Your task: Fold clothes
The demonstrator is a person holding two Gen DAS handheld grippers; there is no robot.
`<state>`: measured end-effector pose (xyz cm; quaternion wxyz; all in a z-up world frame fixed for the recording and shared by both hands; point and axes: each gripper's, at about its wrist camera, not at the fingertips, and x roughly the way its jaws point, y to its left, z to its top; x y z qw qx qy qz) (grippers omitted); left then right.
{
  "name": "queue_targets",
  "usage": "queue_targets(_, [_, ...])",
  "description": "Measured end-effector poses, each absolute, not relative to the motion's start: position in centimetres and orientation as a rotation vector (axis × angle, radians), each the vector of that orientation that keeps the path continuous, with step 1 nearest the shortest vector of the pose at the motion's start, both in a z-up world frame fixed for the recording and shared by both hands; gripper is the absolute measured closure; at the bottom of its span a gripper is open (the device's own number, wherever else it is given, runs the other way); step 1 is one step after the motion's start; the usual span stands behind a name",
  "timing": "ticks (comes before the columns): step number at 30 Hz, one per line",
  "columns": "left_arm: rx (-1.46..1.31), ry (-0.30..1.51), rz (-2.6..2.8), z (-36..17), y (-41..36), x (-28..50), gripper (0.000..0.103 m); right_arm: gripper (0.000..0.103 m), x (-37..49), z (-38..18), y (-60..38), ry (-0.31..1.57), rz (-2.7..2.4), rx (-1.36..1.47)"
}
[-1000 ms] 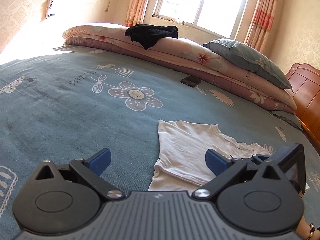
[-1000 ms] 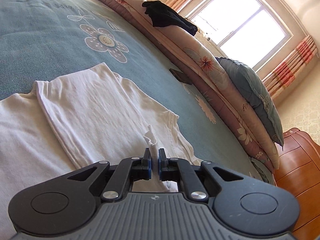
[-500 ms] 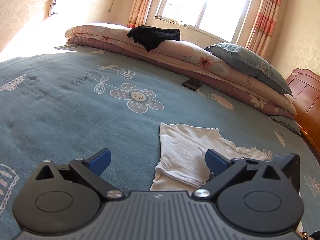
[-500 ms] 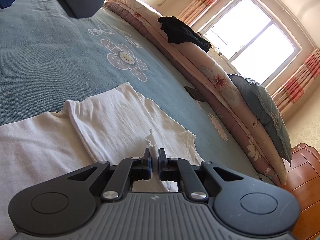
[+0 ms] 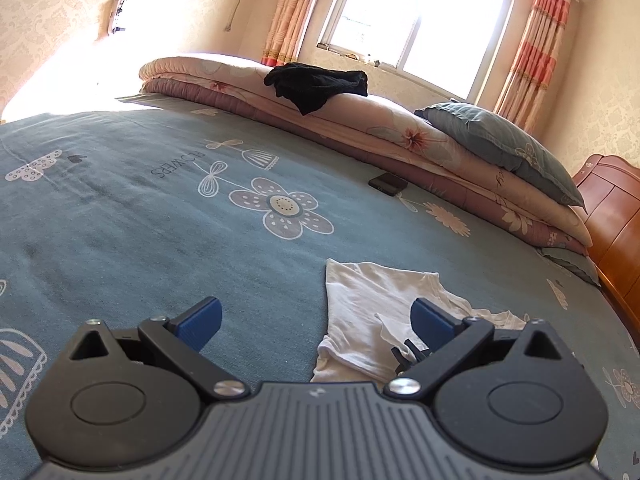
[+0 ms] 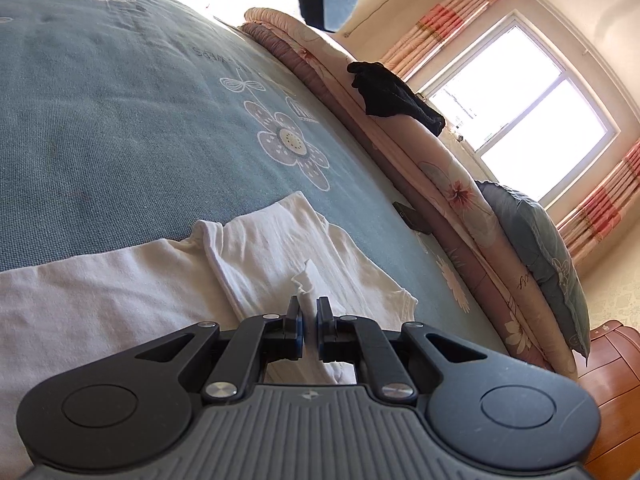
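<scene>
I have the white T-shirt (image 6: 280,248) part-folded on the bed (image 6: 120,120), one side lapped over; my right hand-held gripper (image 6: 308,322) pinches its cloth, left hand-held gripper (image 5: 316,320) spread wide, empty. More folds remain.

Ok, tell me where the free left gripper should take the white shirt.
Probably the folded corner nearest it on the white shirt, approached from the left with jaws across the edge. That edge lies raised and clear on the bedspread, away from the right gripper's pinch.
</scene>
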<state>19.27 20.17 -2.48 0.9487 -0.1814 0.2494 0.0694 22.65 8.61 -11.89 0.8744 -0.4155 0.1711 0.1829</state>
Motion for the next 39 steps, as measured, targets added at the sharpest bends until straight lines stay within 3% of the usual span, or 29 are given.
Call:
queue_targets(4, [-0.364,0.51,0.137,-2.5,20.1,19.3,0.003,0.095,22.3,-12.4,9.4,0.33,0.368,-0.921])
queue_targets(6, [-0.363,0.51,0.138,-2.5,20.1,19.3,0.003,0.088,22.5,-12.7,9.4,0.347,0.36,-0.927])
queue_targets(9, [-0.37,0.51,0.139,-2.5,20.3,19.2,0.003,0.066,22.6,-12.7,9.1,0.37,0.35,-0.912])
queue_targets(15, [-0.393,0.524,0.124,-3.0,20.5,19.7,0.003,0.04,21.6,-10.6,6.9,0.428,0.406,-0.865])
queue_targets(26, [-0.454,0.526,0.034,-4.5,19.8,20.9,0.003,0.04,21.9,-5.0,-6.8,0.676,0.365,-0.624])
queue_targets(32, [-0.419,0.526,-0.04,-5.4,17.1,22.4,0.004,0.036,21.9,-5.2,-14.8,0.764,0.32,-0.332])
queue_targets(36, [-0.346,0.519,-0.033,-5.8,15.0,23.2,0.009,0.034,21.4,-6.9,-18.0,0.744,0.373,-0.109])
queue_targets(39, [-0.291,0.514,-0.027,-6.1,13.4,23.8,0.02,0.033,21.6,-8.5,-19.6,0.75,0.426,0.031])
